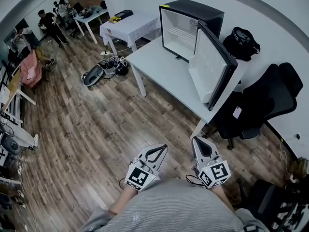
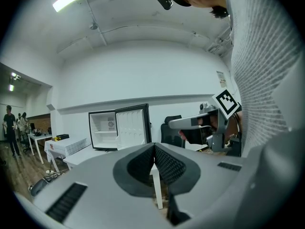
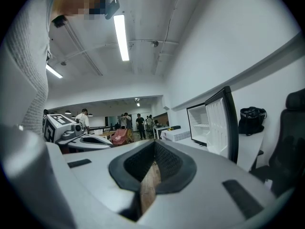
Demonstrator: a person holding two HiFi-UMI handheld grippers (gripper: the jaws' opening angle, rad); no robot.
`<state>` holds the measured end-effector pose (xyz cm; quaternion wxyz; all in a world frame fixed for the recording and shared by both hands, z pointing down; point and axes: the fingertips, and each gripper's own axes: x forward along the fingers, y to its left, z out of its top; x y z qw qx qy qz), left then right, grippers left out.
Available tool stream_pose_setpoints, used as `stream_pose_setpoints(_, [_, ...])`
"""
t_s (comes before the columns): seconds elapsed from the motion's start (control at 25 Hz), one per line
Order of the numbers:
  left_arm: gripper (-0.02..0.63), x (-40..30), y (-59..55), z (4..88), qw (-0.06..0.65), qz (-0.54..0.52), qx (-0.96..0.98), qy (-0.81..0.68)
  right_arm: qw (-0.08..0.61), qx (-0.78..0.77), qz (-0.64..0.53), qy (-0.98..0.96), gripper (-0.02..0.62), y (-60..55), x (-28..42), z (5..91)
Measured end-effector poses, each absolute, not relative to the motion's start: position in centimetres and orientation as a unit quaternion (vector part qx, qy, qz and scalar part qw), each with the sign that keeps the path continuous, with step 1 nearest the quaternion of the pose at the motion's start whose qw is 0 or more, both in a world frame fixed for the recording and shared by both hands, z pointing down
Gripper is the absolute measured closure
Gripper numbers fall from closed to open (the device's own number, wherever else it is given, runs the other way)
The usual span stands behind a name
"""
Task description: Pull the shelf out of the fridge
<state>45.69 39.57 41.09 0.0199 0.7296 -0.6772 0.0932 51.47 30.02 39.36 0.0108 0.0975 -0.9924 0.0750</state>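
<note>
Flanking the fridge: a black bag point(image 1: 241, 42) sits on the white table point(image 1: 154, 69) just behind the fridge point(image 1: 193, 13), and a black office chair point(image 1: 263, 100) stands at the table's end on the fridge's door side.
Door: the fridge door point(image 1: 210, 66) hangs wide open, its white inner face turned out beside the fridge's open front.
Farther off: beyond the fridge are a cloth-covered table point(image 1: 128, 25), a clutter of gear point(image 1: 104, 69) on the floor, and several people point(image 1: 48, 25) at the far end of the room.
In between: a stretch of wood floor point(image 1: 96, 124) separates the fridge's table from both grippers.
Left gripper point(image 1: 163, 149): its jaws are pressed together with nothing between them, and it points toward the fridge from well short of it.
Right gripper point(image 1: 197, 140): its jaws likewise meet at the tips and hold nothing. It is held beside the left one, equally far from the fridge.
Shelf point(image 1: 181, 33): it lies inside the fridge's white interior, across the compartment, untouched and well apart from both grippers.
</note>
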Motion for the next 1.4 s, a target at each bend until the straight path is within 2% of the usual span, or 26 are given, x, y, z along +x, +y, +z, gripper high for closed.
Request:
stream_pose_setpoints(0.48, [0.595, 47.3, 36.7, 43.2, 0.03, 0.092, 0.722, -0.685, 0.017, 0.086, 0.077, -0.993, 0.584, 26.9, 53.3, 41.1])
stream_pose_setpoints(0.8, [0.595, 43.8, 33.6, 44.6, 0.017, 0.094, 0.723, -0.684, 0.008, 0.098, 0.071, -0.993, 0.584, 23.9, 50.6, 42.5])
stream_pose_setpoints(1.04, [0.595, 37.0, 31.1, 45.6, 0.006, 0.092, 0.731, -0.676, -0.001, 0.118, 0.065, -0.991, 0.584, 20.9, 44.3, 43.4])
stream_pose_setpoints(1.4, [0.595, 21.4, 26.5, 44.1, -0.014, 0.108, 0.743, -0.66, -0.025, 0.147, 0.063, -0.987, 0.584, 15.6, 29.9, 42.1])
